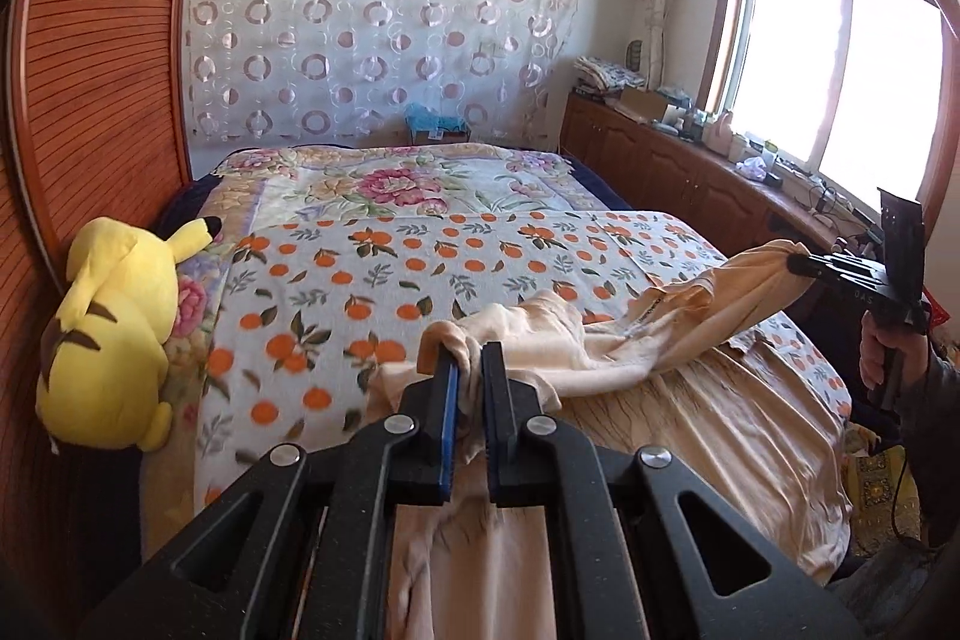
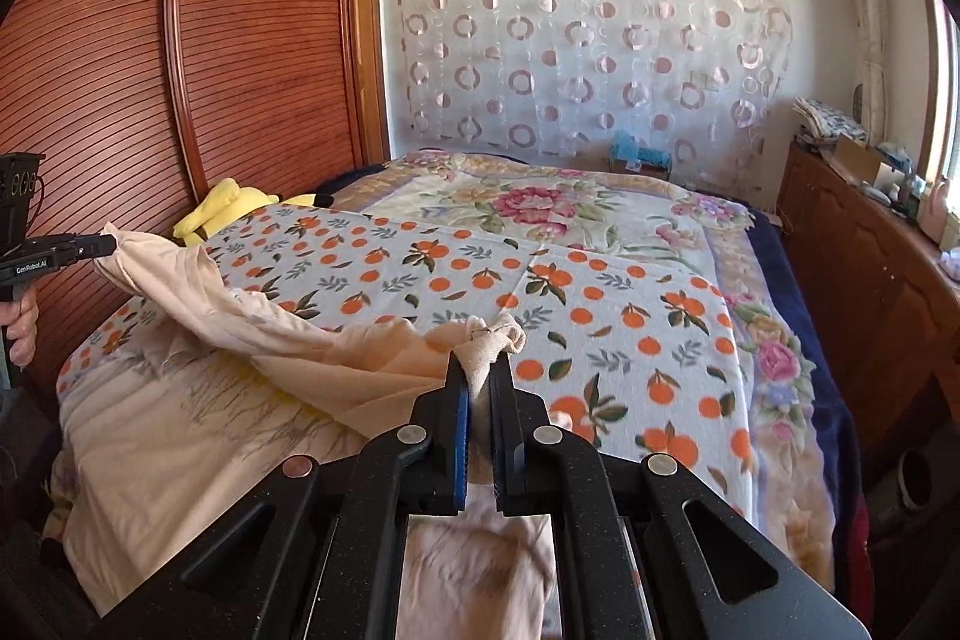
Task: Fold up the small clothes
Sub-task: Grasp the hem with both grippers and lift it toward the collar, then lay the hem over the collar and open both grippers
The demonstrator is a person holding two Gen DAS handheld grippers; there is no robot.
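- You have the garment [image 1: 690,334], a pale peach piece, pinched at two corners; its middle sags between them and its lower part trails on the bed [image 1: 336,292].
- Your left gripper [image 1: 471,361] is pressed together on a bunched fold of cloth, which pokes out past the fingertips and hangs down between the jaws.
- Your right gripper [image 2: 480,370] is clamped the same way on the other bunched corner, just above the orange-print sheet [image 2: 600,316].
- Each view shows the other gripper off to the side with cloth gathered at its tip, so both corners are lifted clear of the sheet.
- Holding two corners apart like this looks meant to stretch the top edge taut, so the garment can be laid flat on the sheet before any fold.
- The edge is not yet taut: the cloth between your hands droops and twists, and wrinkles run down the part lying near the front of the bed.
- I would judge the fold itself not begun; this is spreading.
- The yellow plush [image 1: 114,334] sits at the sheet's left edge against the wardrobe [image 1: 102,100], apart from the garment, so it should not snag.
- The sheet beyond the garment is bare, which gives room to lay it out there.
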